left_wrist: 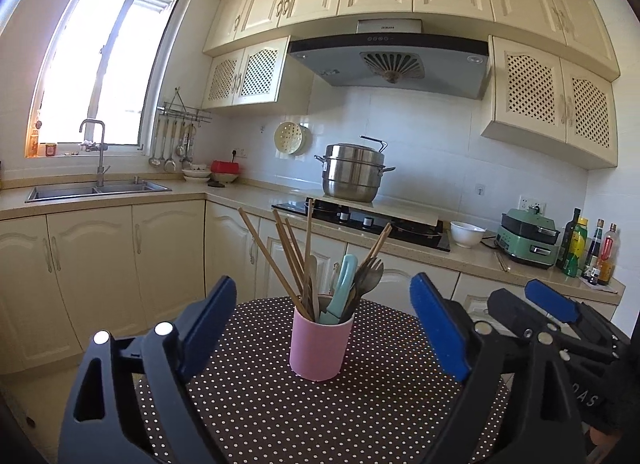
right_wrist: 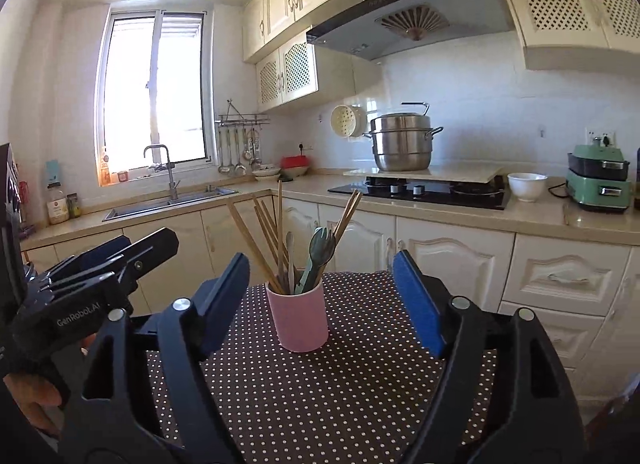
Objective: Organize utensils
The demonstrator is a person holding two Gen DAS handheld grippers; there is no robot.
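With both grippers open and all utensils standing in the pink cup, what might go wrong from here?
1. The cup is tall and narrow, and the chopsticks lean outward above its rim; a bump from the left gripper or the right gripper might tip it.
2. The cup stands near the far edge of the dotted table, so a push forward could slide it off.

Black plastic frames are showing on both tools: the left gripper (left_wrist: 324, 328) and right gripper (right_wrist: 320, 300) each carrying blue pads on the jaws, round silver pivot screws glinting along the arms. White "GenRobot.AI" lettering is reading at nine o'clock in the right wrist view.
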